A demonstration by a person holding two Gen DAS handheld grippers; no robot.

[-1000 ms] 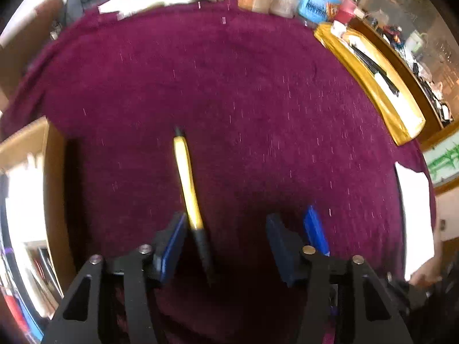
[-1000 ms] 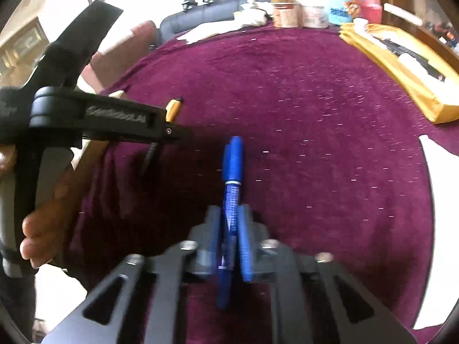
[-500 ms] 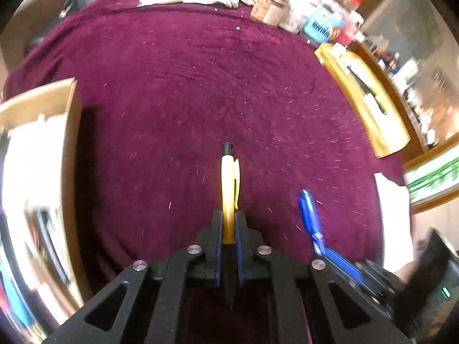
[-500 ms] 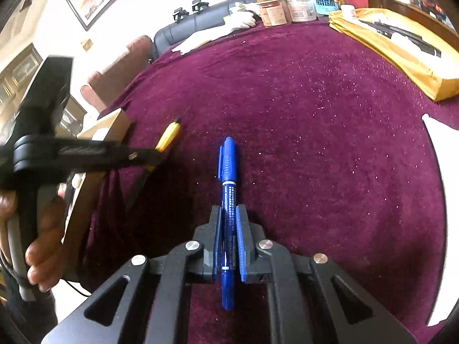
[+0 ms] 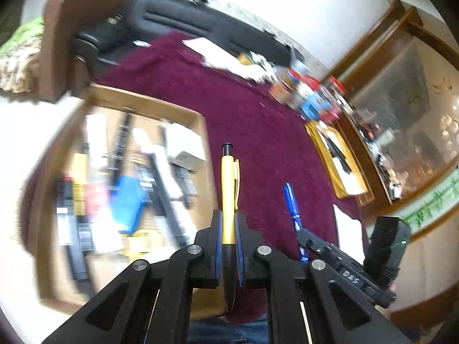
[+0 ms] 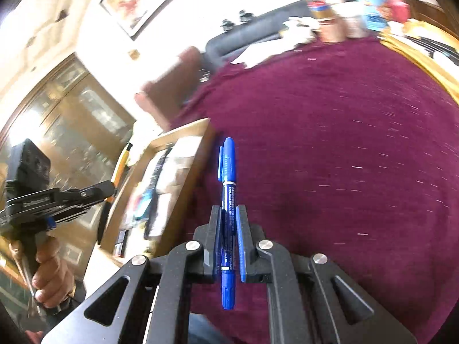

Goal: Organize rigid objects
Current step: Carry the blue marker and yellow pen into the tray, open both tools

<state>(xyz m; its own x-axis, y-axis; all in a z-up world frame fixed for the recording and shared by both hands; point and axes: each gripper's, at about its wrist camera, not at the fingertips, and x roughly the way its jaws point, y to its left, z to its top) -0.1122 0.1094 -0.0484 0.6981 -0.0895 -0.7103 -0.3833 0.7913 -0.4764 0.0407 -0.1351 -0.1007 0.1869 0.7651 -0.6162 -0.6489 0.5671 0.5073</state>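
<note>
My left gripper (image 5: pixel 228 215) is shut on a yellow pen (image 5: pixel 228 183) with a black tip, held in the air beside the cardboard box (image 5: pixel 200 120). My right gripper (image 6: pixel 229 209) is shut on a blue marker (image 6: pixel 228 177), held above the maroon cloth (image 6: pixel 344 172) just right of the box's edge (image 6: pixel 200 154). The blue marker (image 5: pixel 291 200) and right gripper also show at lower right in the left wrist view. The left gripper with the yellow pen (image 6: pixel 120 169) shows at the left in the right wrist view.
The box holds several pens, markers and small packs (image 5: pixel 126 197). Jars and tins (image 5: pixel 304 94) stand at the cloth's far edge. A yellow tray (image 5: pixel 335 160) with dark items lies at the right. White paper (image 5: pixel 347 229) lies near the right edge. A black sofa (image 5: pixel 200 23) stands behind.
The left gripper closed on the yellow pen and lifted it off the cloth. Both grippers have swung left toward the cardboard box, each carrying its pen.
</note>
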